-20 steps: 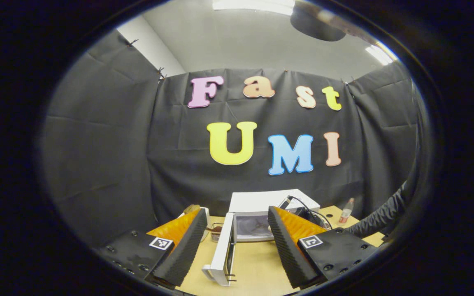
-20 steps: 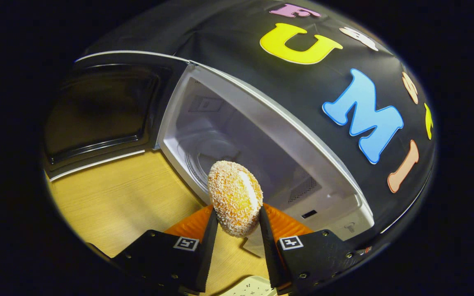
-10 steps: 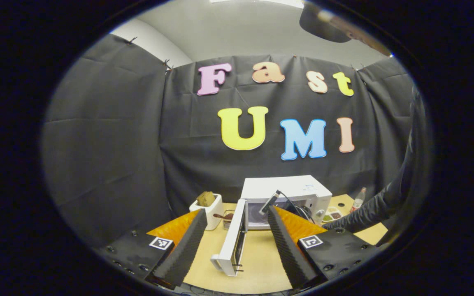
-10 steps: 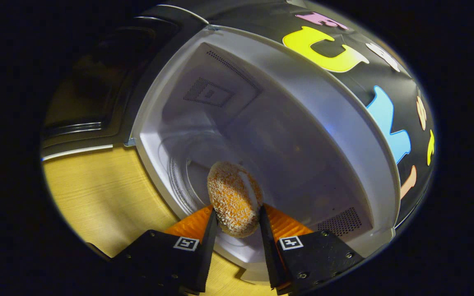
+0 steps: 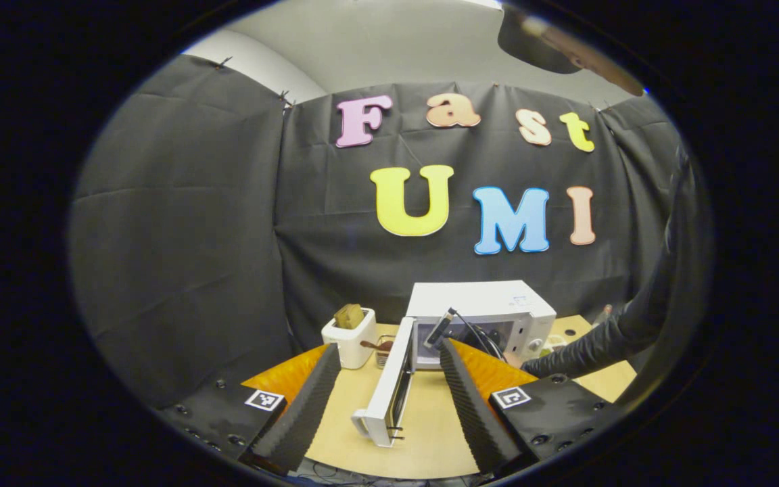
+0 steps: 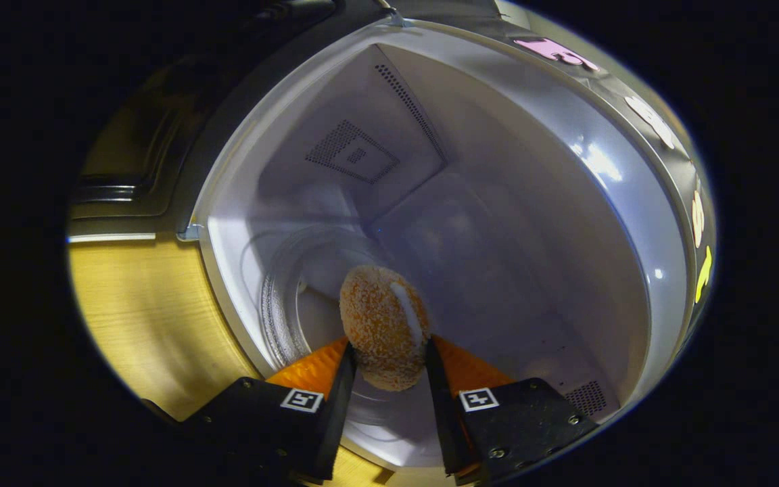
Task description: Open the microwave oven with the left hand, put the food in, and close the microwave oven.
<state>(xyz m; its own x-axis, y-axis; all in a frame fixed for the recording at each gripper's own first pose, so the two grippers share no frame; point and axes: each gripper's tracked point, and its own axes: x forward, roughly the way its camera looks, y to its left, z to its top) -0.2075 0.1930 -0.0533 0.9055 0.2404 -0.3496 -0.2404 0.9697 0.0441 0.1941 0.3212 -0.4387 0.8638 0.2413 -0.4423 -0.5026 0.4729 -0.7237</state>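
The right gripper [image 6: 384, 362] has carried the clamped bun [image 6: 383, 326] deeper into the microwave [image 6: 498, 203]; left gripper [image 5: 383, 406] jaws apart.

Wooden table [image 5: 430, 433] bears open microwave [image 5: 481, 314], white holder [image 5: 349, 341]

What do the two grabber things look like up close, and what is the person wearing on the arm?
The left gripper has two wedge-shaped fingers with ribbed, zigzag inner faces, each on a black block with screws and a small square black-and-white marker. The right gripper is built the same way, with the same markers. The person's sleeve is long and dark. A thin black cable loops by the microwave.
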